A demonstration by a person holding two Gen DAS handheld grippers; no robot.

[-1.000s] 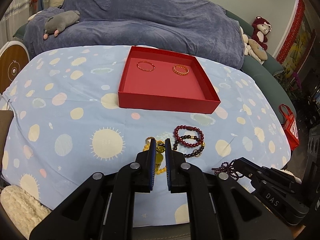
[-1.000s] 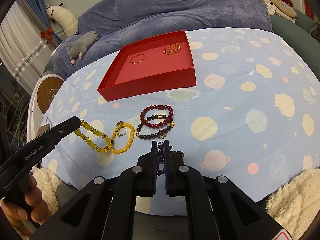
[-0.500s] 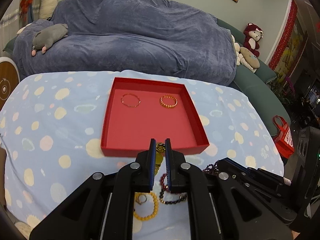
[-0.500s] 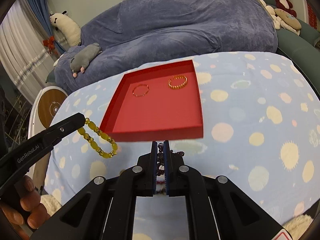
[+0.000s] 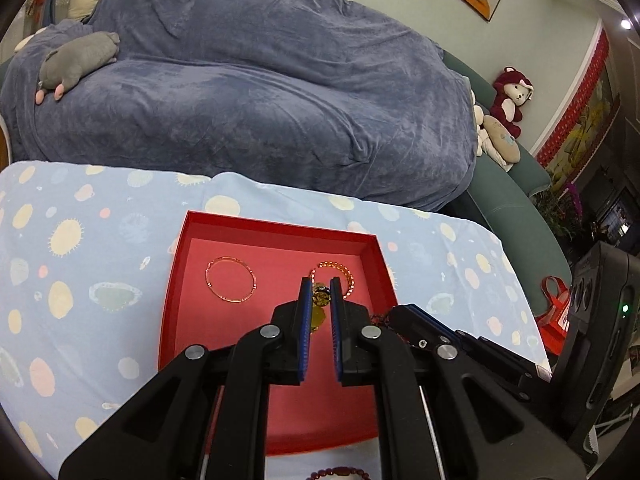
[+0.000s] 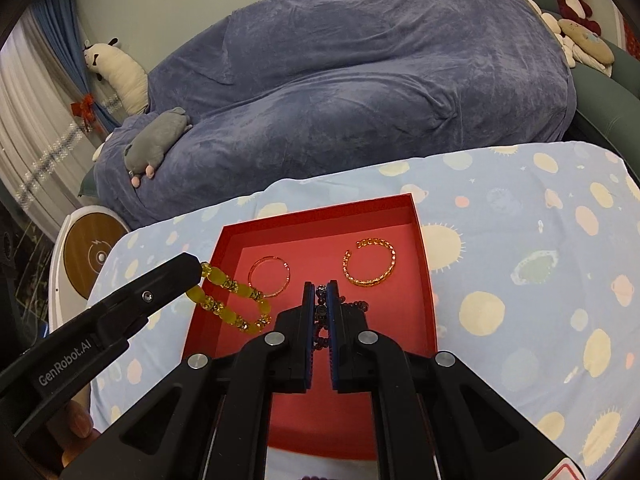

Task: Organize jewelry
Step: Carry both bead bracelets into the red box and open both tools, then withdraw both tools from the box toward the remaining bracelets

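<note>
A red tray (image 5: 176, 280) (image 6: 424, 248) lies on the spotted blue cloth, holding a thin gold bangle (image 5: 230, 284) (image 6: 269, 276) and a gold chain bracelet (image 5: 347, 276) (image 6: 370, 262). My left gripper (image 5: 320, 286) (image 6: 196, 270) is shut on a yellow bead bracelet (image 5: 320, 300) (image 6: 234, 300), which hangs over the tray's left part. My right gripper (image 6: 321, 288) (image 5: 394, 314) is shut on a dark purple bead bracelet (image 6: 320, 320) (image 5: 380, 318), held above the tray's middle. Both bracelets are largely hidden behind the fingers in their own wrist views.
A dark red bead bracelet (image 5: 340, 472) lies on the cloth before the tray's near edge. Beyond the table stands a sofa under a blue blanket (image 5: 260, 92) with a grey plush toy (image 5: 76, 60). A round white device (image 6: 88, 256) sits at the left.
Both grippers have carried their bracelets forward from the near cloth to above the red tray. The remaining dark red bracelets have slipped down to the bottom edge of view.
</note>
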